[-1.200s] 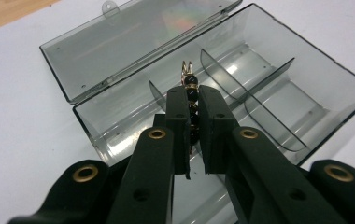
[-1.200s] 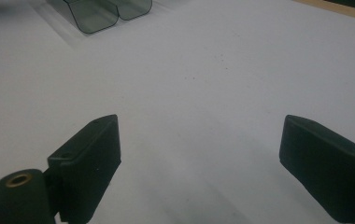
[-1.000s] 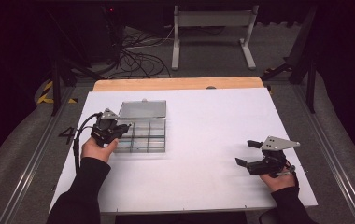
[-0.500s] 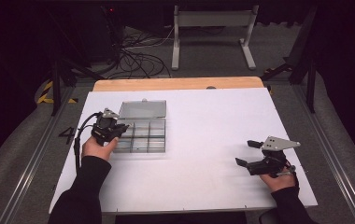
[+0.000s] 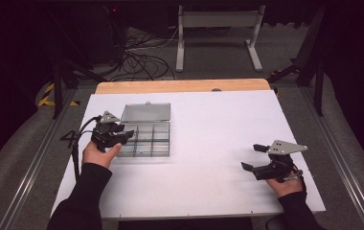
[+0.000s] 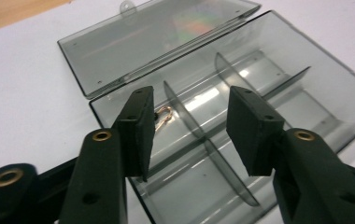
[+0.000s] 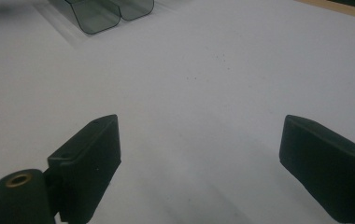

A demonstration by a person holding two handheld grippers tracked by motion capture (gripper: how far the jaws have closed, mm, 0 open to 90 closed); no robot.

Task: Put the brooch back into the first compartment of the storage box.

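A smoky clear plastic compartment box (image 5: 151,140) lies on the white table with its lid (image 5: 145,112) folded back flat. My left gripper (image 5: 122,136) hovers over the box's left end, jaws open with a moderate gap. In the left gripper view, the box (image 6: 278,79) has dividers, and a small copper-coloured hook (image 6: 162,115) lies in a compartment just beyond the left jaw of my left gripper (image 6: 189,128). My right gripper (image 5: 252,158) rests at the table's right front, jaws wide open, nothing between them. My right gripper (image 7: 199,154) faces bare table, with the box corner (image 7: 103,14) far off.
The white table top (image 5: 218,129) has a wooden strip (image 5: 180,86) along its far edge. Beyond it stand a metal frame (image 5: 218,33) and loose cables (image 5: 142,52) on the floor. Metal rails run along both sides of the table.
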